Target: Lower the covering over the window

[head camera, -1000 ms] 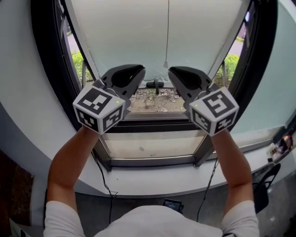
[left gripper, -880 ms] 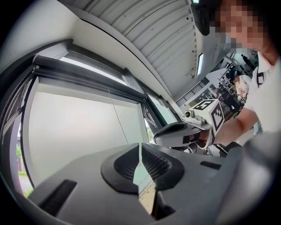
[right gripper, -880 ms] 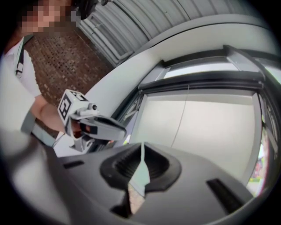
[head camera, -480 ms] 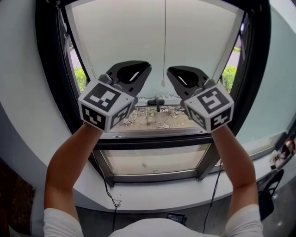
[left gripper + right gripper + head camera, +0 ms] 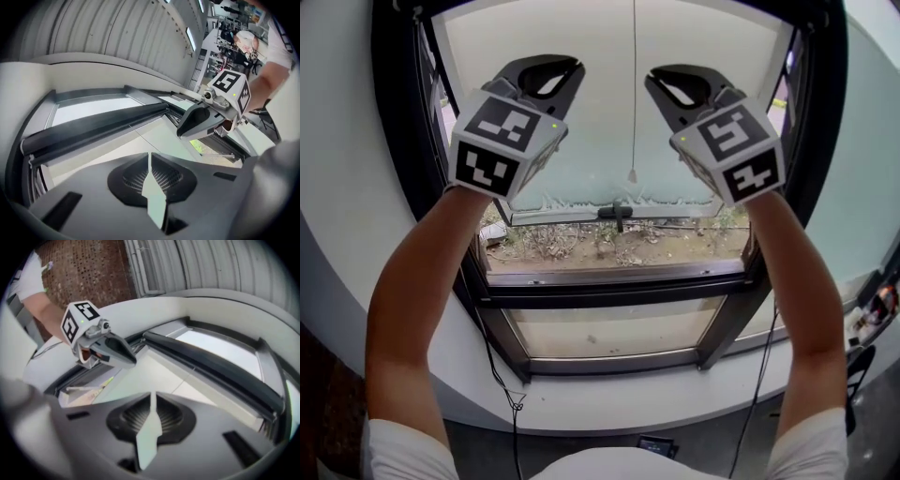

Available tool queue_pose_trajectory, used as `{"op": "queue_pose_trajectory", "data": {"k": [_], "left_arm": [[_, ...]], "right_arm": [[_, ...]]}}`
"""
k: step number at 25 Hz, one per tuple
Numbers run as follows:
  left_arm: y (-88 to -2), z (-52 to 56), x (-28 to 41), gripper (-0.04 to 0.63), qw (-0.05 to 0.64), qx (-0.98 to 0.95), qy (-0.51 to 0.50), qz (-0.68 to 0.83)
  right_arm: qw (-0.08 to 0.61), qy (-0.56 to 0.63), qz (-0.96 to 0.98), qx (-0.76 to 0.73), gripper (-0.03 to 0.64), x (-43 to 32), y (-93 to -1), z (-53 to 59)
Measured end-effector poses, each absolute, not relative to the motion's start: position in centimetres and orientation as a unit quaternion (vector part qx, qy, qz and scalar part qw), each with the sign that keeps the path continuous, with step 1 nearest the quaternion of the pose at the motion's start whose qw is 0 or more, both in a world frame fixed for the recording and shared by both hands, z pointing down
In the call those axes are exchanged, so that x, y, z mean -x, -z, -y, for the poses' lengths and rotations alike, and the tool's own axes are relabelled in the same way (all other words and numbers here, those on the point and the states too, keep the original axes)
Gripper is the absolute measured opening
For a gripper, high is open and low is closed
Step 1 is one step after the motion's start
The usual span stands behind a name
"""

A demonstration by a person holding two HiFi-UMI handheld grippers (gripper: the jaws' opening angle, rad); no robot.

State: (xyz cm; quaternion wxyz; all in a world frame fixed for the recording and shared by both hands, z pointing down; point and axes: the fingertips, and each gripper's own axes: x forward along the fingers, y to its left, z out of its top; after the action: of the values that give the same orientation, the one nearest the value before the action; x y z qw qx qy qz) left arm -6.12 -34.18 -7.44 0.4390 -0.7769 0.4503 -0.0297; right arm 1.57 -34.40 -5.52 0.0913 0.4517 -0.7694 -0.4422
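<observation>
A pale translucent blind (image 5: 581,131) hangs over the upper window, and its frayed bottom edge (image 5: 628,201) ends just above the black window handle (image 5: 617,213). A thin pull cord (image 5: 634,94) runs down the middle to a small weight (image 5: 632,175). My left gripper (image 5: 555,69) and right gripper (image 5: 673,81) are raised in front of the blind, one on each side of the cord. Both are shut and hold nothing. The left gripper view shows its shut jaws (image 5: 150,161), the right gripper (image 5: 204,121) and the dark roller bar (image 5: 93,127). The right gripper view shows its shut jaws (image 5: 152,401), the left gripper (image 5: 108,350) and the same bar (image 5: 211,365).
A thick black frame (image 5: 394,141) surrounds the window. Below the blind, gravel and plants (image 5: 609,239) show through the glass above a lower pane (image 5: 609,328). A white curved sill (image 5: 609,398) runs beneath, with a black cable (image 5: 508,394) hanging down.
Both grippers have risen in front of the window and rolled, staying shut and empty. The head view has tilted upward. The blind's bottom edge stays near the handle.
</observation>
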Motion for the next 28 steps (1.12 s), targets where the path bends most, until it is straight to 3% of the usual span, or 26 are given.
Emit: {"op": "queue_pose_trajectory", "data": {"k": [14, 19, 28], "left_arm": [[15.7, 37.5, 7.2, 0.034, 0.504, 0.687, 0.116, -0.511], [17.7, 38.1, 7.8, 0.055, 0.523, 0.658, 0.131, -0.526], [20.0, 39.5, 8.7, 0.107, 0.539, 0.627, 0.166, -0.538]], "right_arm": [[0.179, 0.541, 0.651, -0.501, 0.038, -2.0, 14.5, 37.9], [0.197, 0.568, 0.615, -0.511, 0.079, -1.8, 16.2, 38.8], [0.259, 0.578, 0.553, -0.542, 0.087, -3.9, 19.0, 41.6]]}}
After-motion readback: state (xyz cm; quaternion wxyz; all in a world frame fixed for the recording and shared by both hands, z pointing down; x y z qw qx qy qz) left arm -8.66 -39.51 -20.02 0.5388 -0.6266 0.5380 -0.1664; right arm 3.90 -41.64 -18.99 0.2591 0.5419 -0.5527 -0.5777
